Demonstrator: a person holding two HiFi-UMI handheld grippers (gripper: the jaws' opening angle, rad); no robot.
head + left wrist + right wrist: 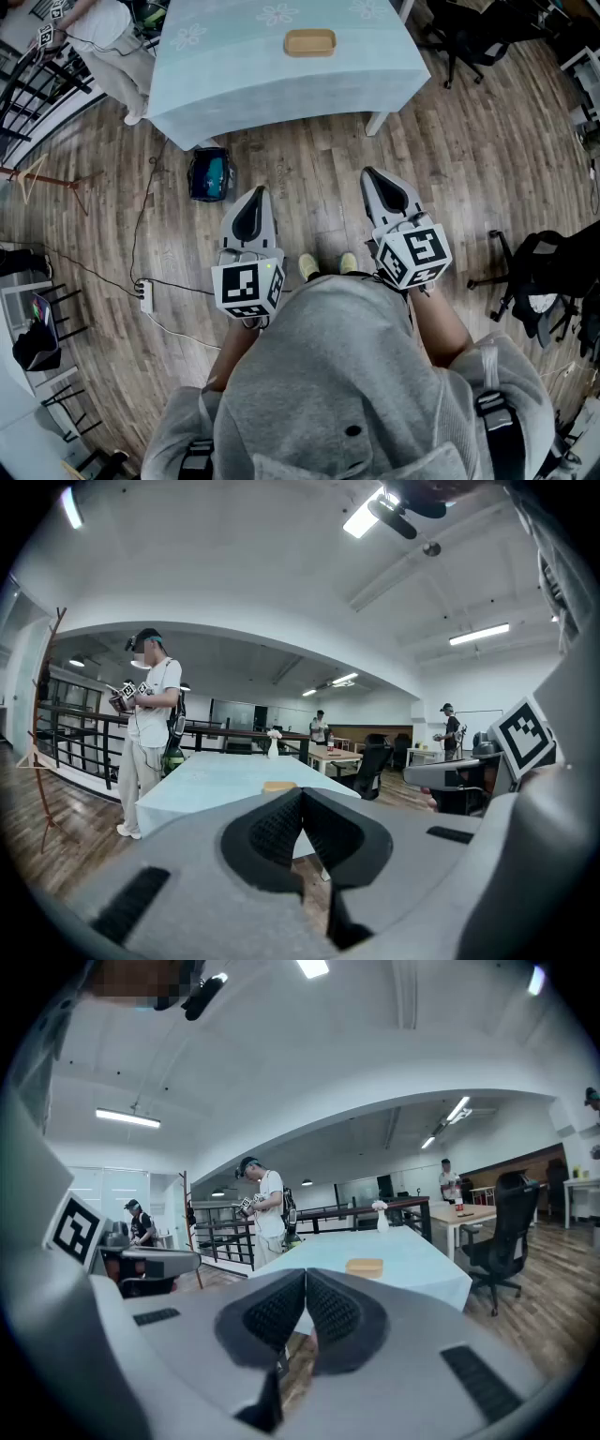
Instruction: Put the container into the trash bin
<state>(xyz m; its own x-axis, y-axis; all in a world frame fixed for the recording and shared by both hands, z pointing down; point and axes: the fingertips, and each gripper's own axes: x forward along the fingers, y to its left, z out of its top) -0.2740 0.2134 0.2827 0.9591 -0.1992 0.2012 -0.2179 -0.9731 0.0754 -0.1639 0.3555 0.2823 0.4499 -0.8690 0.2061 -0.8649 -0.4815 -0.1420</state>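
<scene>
A tan, shallow container [309,42] lies on the table with the pale blue cloth [234,75], far ahead of both grippers. It shows small over the left jaws as the container [279,786] and over the right jaws as the container [365,1267]. A dark trash bin [209,174] stands on the wood floor by the table's near left corner. My left gripper [254,194] and right gripper [371,175] are held side by side in front of my body, well short of the table. Both are shut with nothing between the pads [302,797] [307,1276].
A person in white [103,33] stands at the table's far left by a black railing [28,94]. A power strip with cables [145,295] lies on the floor to my left. Office chairs [548,277] stand to the right and far right.
</scene>
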